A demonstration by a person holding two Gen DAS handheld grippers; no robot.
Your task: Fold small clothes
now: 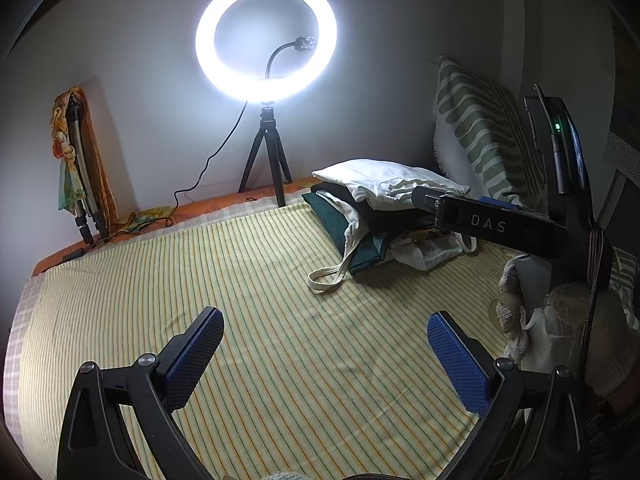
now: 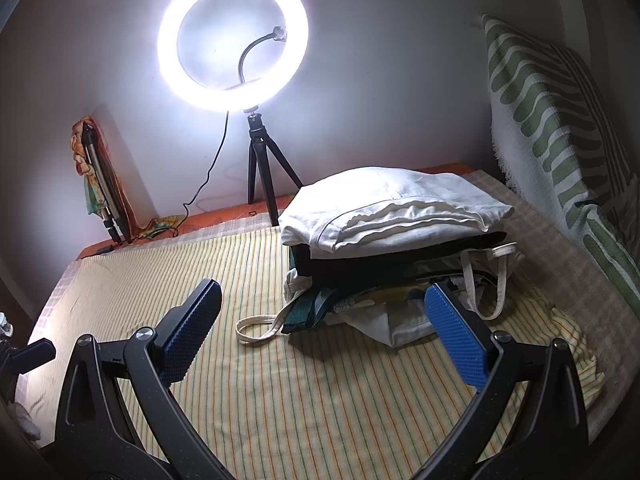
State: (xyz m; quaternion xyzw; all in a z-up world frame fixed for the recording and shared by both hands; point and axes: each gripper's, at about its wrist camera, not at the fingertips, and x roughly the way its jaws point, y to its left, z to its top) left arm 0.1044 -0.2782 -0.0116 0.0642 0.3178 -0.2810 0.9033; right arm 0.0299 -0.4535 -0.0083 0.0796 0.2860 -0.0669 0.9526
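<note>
Striped sheet (image 2: 280, 380) bare ahead; clothes pile (image 2: 392, 248) right; both tools (image 1: 324, 354) (image 2: 324, 336) apart

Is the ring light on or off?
On. The ring light glows bright white and washes the wall behind it; same in the left wrist view.

Yellow sheet (image 2: 304, 392) with thin green and orange stripes across the lower frame. White folded cloth (image 2: 384, 208) topping the pile, centre right; black and teal layers beneath. Cream pillow (image 2: 560, 128) with wavy green bands, upper right. Bright white ring light (image 2: 168, 68) on black tripod (image 2: 260, 168), upper centre. Blue textured pads (image 2: 456, 340) on black gripper fingers, bottom.
</note>
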